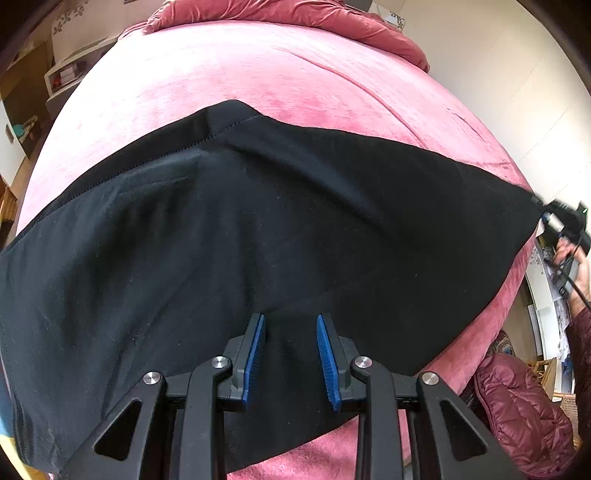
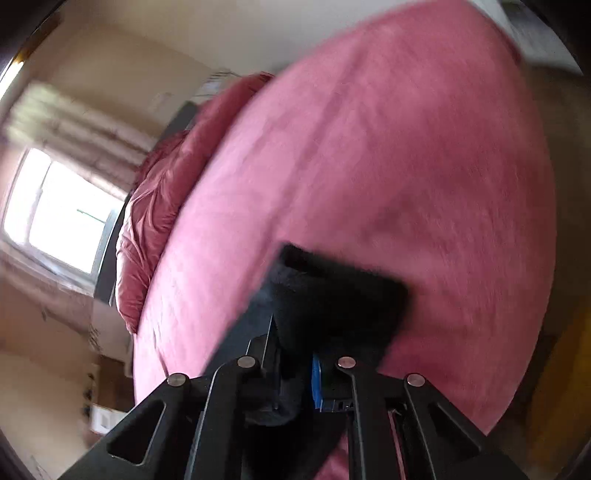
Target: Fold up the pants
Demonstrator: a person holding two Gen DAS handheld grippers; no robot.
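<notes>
Black pants [image 1: 258, 229] lie spread across a pink bed [image 1: 295, 81]. My left gripper [image 1: 290, 321] hangs just above the cloth near its front edge. Its blue pads [image 1: 255, 354] stand apart with nothing pinched between them, so it is open. The right end of the pants is drawn out to a point at the bed's right edge, where my right gripper [image 1: 543, 208] has it, a hand [image 1: 570, 258] behind. In the blurred right wrist view, my right gripper [image 2: 295, 354] is shut on a bunched flap of the black pants [image 2: 332, 295], lifted over the pink bed [image 2: 406, 147]. One blue pad [image 2: 317, 384] shows.
A rumpled pink duvet [image 1: 288, 14] lies along the head of the bed, also in the right wrist view as the duvet [image 2: 155, 206]. A dark red puffy jacket [image 1: 517, 398] sits off the bed's right side. White shelves [image 1: 66, 74] stand far left. A bright window [image 2: 59, 214] is beyond.
</notes>
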